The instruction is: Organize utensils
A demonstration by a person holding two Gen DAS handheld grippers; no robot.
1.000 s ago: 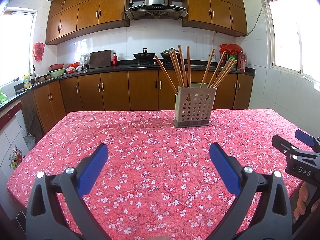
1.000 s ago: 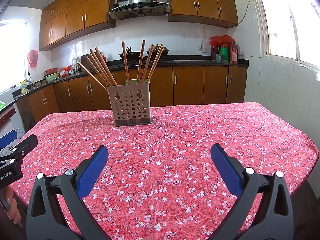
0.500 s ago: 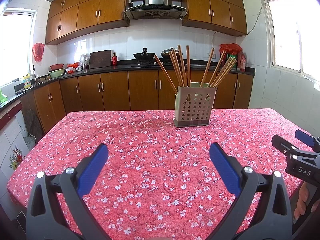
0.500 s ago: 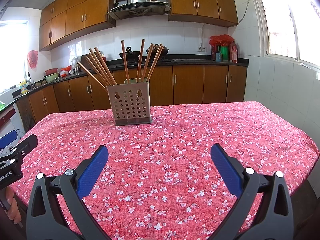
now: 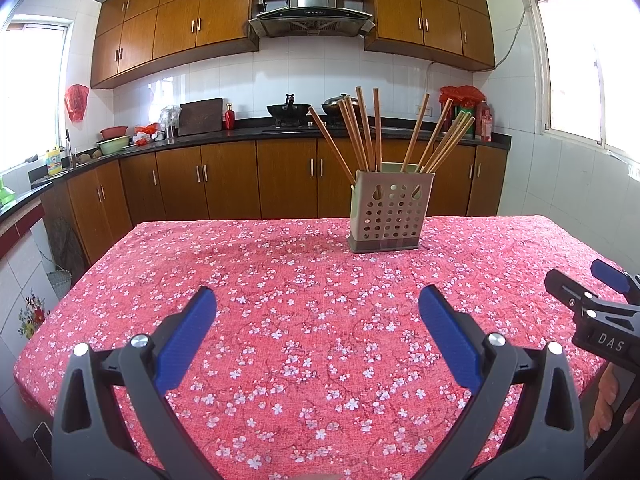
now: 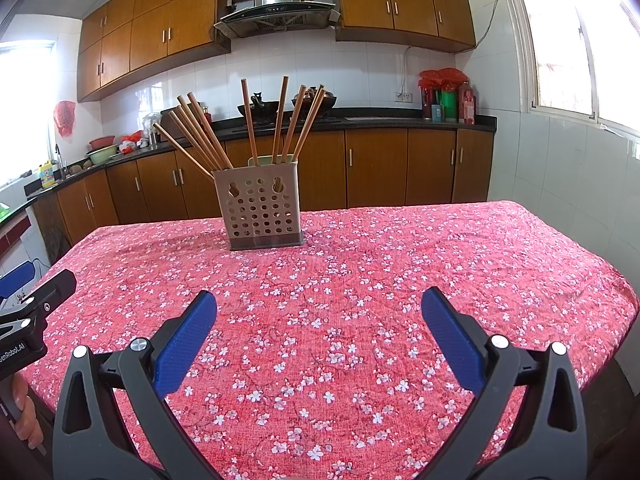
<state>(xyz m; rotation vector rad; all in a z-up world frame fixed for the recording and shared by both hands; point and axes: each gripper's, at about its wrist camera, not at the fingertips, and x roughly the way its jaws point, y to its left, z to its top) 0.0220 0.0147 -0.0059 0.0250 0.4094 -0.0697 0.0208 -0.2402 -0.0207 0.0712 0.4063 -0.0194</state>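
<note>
A beige perforated utensil holder (image 5: 390, 210) stands upright on the far part of the red floral table (image 5: 280, 300). Several wooden chopsticks (image 5: 362, 132) stick up out of it, fanned out. It also shows in the right wrist view (image 6: 260, 210) with its chopsticks (image 6: 208, 136). My left gripper (image 5: 318, 300) is open and empty, low over the near table, well short of the holder. My right gripper (image 6: 320, 304) is open and empty, at about the same distance. Each gripper shows at the edge of the other's view (image 5: 592, 304) (image 6: 28, 312).
The table (image 6: 440, 260) has edges at left, right and far side. Behind it runs a kitchen counter (image 5: 240, 132) with brown cabinets, a wok, bottles and bowls. A window (image 6: 580, 40) is on the right wall.
</note>
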